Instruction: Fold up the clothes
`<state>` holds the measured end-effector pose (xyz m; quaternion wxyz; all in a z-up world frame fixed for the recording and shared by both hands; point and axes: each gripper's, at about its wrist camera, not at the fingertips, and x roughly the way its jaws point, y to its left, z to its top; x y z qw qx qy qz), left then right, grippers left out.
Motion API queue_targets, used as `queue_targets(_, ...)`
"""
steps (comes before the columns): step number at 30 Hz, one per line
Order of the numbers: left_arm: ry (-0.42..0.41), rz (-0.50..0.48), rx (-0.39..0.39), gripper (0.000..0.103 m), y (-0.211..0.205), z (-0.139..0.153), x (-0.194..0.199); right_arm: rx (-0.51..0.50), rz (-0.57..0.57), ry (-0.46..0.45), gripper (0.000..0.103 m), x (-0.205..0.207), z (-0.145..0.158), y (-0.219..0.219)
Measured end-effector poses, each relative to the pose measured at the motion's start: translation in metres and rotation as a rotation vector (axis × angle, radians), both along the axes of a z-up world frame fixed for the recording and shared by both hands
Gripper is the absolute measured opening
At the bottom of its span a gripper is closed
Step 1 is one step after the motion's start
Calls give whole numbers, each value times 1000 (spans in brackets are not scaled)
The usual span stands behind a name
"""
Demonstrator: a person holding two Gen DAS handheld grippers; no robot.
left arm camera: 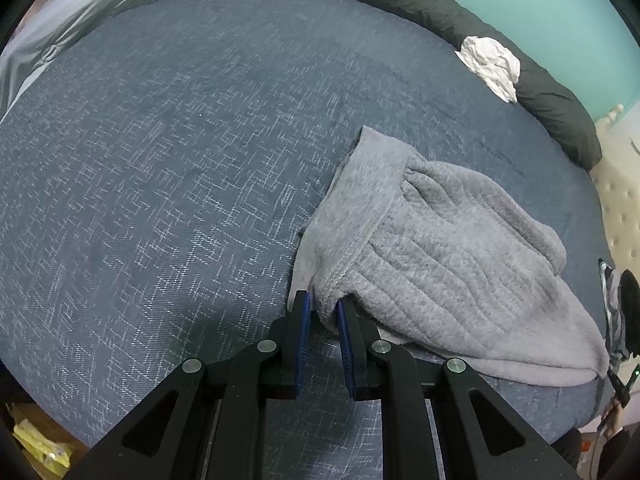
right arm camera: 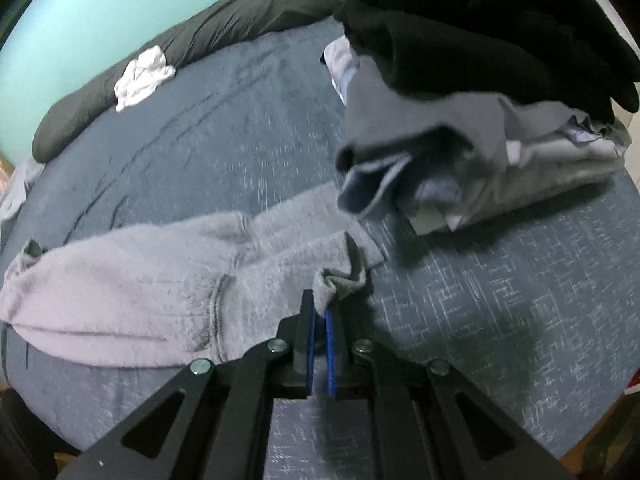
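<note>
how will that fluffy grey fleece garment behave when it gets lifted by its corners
The fluffy grey fleece garment is probably floppy: it bunches where the left hand-held gripper pinches it. It likely sags between grips and looks light, not slippery.

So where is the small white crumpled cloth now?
The white cloth lies at the far edge of the bed, against the dark pillow, beyond the grey fleece garment; upper left in the right wrist view.

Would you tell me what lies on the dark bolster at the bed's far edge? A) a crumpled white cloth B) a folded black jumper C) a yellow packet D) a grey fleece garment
A: a crumpled white cloth lies on the dark bolster, apart from the grey fleece garment.
</note>
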<state>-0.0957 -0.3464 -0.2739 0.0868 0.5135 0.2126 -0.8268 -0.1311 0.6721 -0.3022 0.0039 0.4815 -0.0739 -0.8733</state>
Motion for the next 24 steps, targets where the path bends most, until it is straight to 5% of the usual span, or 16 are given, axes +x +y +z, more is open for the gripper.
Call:
queue_targets(13, -9, -6, -9, 16, 0, 0, 0, 84, 41, 111, 32, -20, 48, -22)
queue_targets(24, -15, -6, -11, 16, 0, -2, 4, 110, 71, -101, 41, -53, -6, -34)
